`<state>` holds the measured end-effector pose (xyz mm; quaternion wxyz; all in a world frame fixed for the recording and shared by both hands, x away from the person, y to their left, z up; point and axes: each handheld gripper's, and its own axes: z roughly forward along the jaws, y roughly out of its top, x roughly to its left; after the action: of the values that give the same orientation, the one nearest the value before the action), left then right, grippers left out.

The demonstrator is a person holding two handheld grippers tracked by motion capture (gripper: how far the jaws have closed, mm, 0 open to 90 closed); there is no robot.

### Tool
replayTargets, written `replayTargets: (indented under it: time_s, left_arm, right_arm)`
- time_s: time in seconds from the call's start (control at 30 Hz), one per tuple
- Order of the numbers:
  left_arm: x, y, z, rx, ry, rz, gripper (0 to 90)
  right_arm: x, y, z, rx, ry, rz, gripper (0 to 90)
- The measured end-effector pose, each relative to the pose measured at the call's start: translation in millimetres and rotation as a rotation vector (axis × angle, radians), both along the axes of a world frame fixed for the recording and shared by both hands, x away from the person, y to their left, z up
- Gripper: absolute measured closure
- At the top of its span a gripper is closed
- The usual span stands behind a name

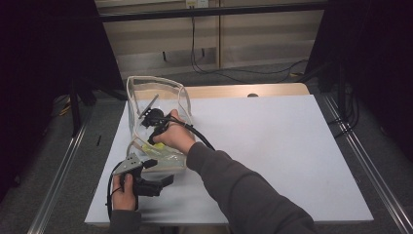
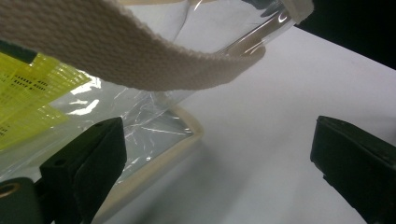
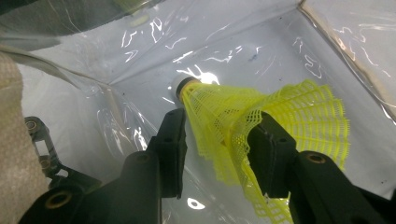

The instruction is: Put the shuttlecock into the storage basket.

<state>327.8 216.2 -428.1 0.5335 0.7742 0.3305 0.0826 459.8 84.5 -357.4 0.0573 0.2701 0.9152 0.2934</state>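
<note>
Reaching into the clear bag (image 1: 157, 97), my right gripper (image 3: 217, 135) has its jaws parted around the yellow shuttlecock (image 3: 261, 112), which rests on the bag's floor. Placement looks done; withdrawal remains. My left gripper (image 2: 219, 154) stands spread beside the bag's strap (image 2: 116, 51).

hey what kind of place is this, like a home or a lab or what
Probably a lab or recording setup, not a home: a plain white table boxed in by dark curtains, loose cables on the floor behind, and metal frame rails alongside.
</note>
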Motion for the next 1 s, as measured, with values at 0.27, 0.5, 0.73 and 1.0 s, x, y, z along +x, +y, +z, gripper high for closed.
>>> replayTargets:
  time_s: [0.27, 0.5, 0.73, 1.0]
  left_arm:
    - [-0.3, -0.1, 0.3, -0.004, -0.002, 0.0, 3.6]
    - [-0.1, 0.6, 0.6, -0.002, -0.003, 0.002, 3.5]
    - [0.2, 0.5, 0.1, -0.007, -0.004, 0.004, 3.5]
    - [0.0, 0.8, 0.6, 0.0, -0.004, 0.004, 3.4]
  right_arm:
    - [0.2, -1.1, -0.6, 0.017, 0.017, 0.017, 76.2]
    - [0.3, 0.9, -1.5, 0.045, 0.003, 0.023, 87.9]
    - [1.6, 3.1, -4.5, 0.071, 0.005, 0.03, 87.5]
    - [-0.1, 3.8, -5.1, 0.057, 0.014, 0.039, 80.9]
